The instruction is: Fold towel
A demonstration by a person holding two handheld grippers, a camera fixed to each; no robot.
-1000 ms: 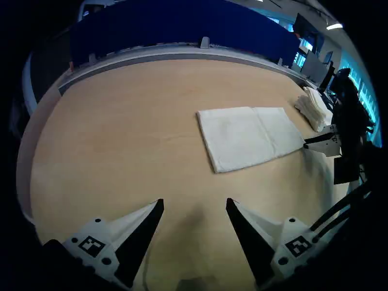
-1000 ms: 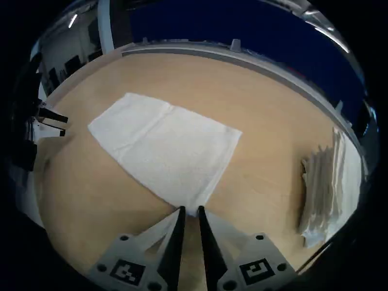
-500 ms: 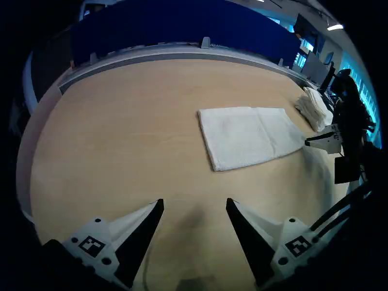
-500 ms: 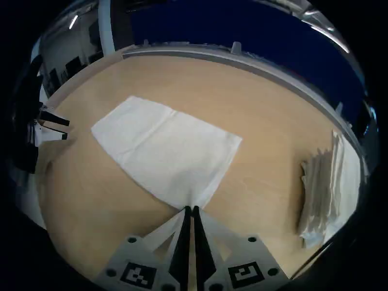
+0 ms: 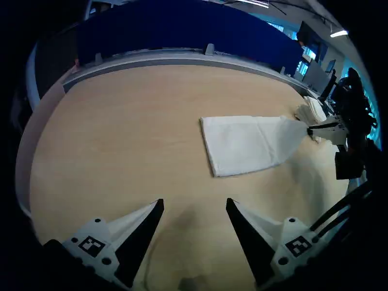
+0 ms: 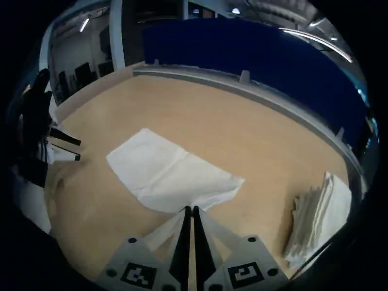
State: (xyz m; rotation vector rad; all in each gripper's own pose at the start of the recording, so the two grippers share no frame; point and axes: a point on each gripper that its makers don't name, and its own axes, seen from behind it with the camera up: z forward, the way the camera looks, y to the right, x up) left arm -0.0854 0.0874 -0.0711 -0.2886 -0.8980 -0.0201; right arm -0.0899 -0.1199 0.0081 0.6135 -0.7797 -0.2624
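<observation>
Left claw [image 5: 194,202], released and spread wide, hovers low over the desk's [image 5: 111,131] near edge, unmoved. The towel [image 5: 242,143] lies toward the right edge, its near corner now lifted by your right claw [image 5: 308,129]. In the right gripper view, that claw stays clenched on the corner, raised higher than before.

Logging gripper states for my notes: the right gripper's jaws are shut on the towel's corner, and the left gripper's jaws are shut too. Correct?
Not quite. The jaws of the left gripper stand wide open, not shut, as the left gripper view shows. The rest holds: the right gripper is shut on the corner of the towel.
</observation>
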